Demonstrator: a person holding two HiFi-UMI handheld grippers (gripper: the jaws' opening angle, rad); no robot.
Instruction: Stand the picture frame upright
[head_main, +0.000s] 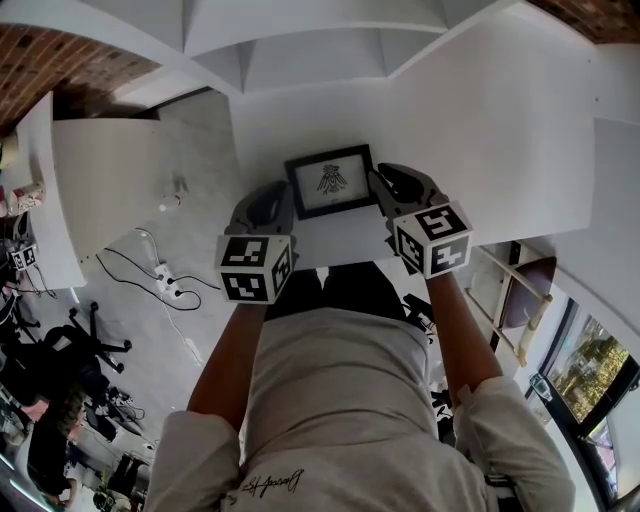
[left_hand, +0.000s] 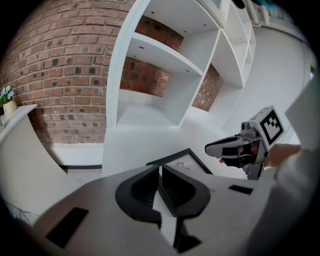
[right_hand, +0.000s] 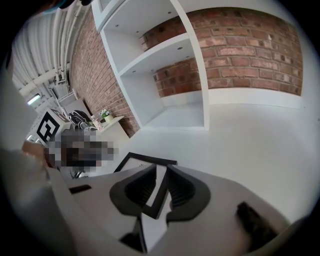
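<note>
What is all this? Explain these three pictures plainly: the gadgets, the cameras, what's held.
No robot here: a person holds a two-jaw gripper in each hand. The head view comes from a camera on the person's head, looking down on the left gripper and right gripper. The other two views come from cameras riding on each gripper, looking along its jaws. Over the white surface is one black frame with a small drawing. Both grippers are closed on it, one on each side edge. Whether it rests on the surface I cannot tell. Behind stand white shelves and a brick wall.
</note>
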